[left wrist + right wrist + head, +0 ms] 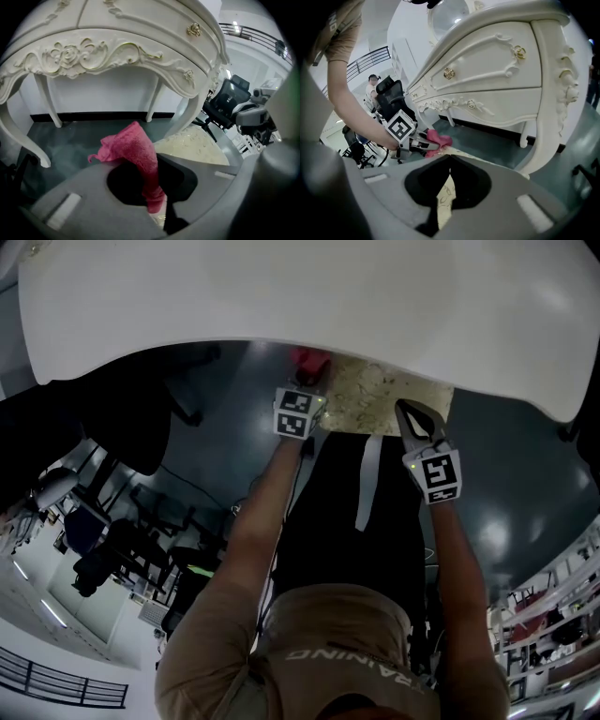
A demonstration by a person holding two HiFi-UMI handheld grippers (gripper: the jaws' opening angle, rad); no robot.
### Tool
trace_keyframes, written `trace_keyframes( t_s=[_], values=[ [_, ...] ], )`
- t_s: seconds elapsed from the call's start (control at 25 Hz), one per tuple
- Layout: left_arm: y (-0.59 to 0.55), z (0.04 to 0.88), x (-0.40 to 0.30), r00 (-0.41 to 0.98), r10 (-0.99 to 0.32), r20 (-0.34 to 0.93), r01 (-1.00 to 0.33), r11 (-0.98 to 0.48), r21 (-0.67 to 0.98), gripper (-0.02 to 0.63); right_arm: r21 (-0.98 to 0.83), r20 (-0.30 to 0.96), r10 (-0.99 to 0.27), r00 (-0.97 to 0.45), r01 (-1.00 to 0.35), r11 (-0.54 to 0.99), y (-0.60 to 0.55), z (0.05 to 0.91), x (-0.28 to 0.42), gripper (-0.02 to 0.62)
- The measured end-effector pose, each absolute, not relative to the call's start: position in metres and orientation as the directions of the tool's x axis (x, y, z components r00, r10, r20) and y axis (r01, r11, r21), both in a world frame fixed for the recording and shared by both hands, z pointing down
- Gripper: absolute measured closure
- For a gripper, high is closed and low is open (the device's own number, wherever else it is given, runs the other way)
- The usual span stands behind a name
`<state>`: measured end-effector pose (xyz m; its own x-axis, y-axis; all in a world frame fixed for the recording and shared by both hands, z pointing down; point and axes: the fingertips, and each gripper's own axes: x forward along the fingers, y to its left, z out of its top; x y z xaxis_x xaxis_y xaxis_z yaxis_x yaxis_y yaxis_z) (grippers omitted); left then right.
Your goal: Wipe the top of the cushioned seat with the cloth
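L gripper (312, 381) was clamped tight on the pink cloth (136, 150). Its jaws were pressed together w/ the fabric pinched btwn them, and the loose end bunched up and flopped past the tips. In the head view the cloth (309, 360) sat at the far left corner of the cushioned seat (375, 399), right under the rim of the white dressing table (281, 296). The R gripper view showed the same: L gripper (433, 148) low at the seat's edge w/ the cloth (439, 138) at its tip. Whether the cloth actually pressed on the cushion couldn't be told. Seat top was cream w/ a pale gold pattern (197, 145). It stood on dark grey-green floor (70, 140) in front of the table's carved legs and drawer front (117, 47). R gripper (405, 413) hung over the seat's right side, well apart from the cloth. Its jaws (450, 158) met at the tips w/ nothing in them, only seat pattern (444, 199) showing thru the slit below. A black office chair (225, 103) stood off beyond the seat.
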<state>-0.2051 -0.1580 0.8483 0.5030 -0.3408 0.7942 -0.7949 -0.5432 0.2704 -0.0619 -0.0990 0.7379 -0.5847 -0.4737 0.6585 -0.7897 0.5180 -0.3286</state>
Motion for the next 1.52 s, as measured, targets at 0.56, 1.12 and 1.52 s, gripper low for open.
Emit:
trace_keyframes(
  t_s=[0.56, 1.12, 1.52],
  values=[
    [-0.151, 0.843, -0.109, 0.540, -0.271, 0.797, -0.715, -0.647, 0.265, 0.565, -0.354, 0.634, -0.506, -0.585, -0.801, 0.484, -0.078, 0.743, -0.011, 0.592],
    [-0.121, 0.841, 0.025, 0.578, -0.216, 0.787, -0.657, -0.695, 0.292, 0.565, -0.357, 0.633, -0.526, -0.567, -0.818, 0.452, -0.059, 0.749, 0.096, 0.591],
    [-0.113, 0.848, 0.097, 0.587, -0.195, 0.786, -0.650, -0.692, 0.314, 0.565, -0.370, 0.635, -0.541, -0.551, -0.832, 0.414, -0.047, 0.765, 0.159, 0.592]
  ],
)
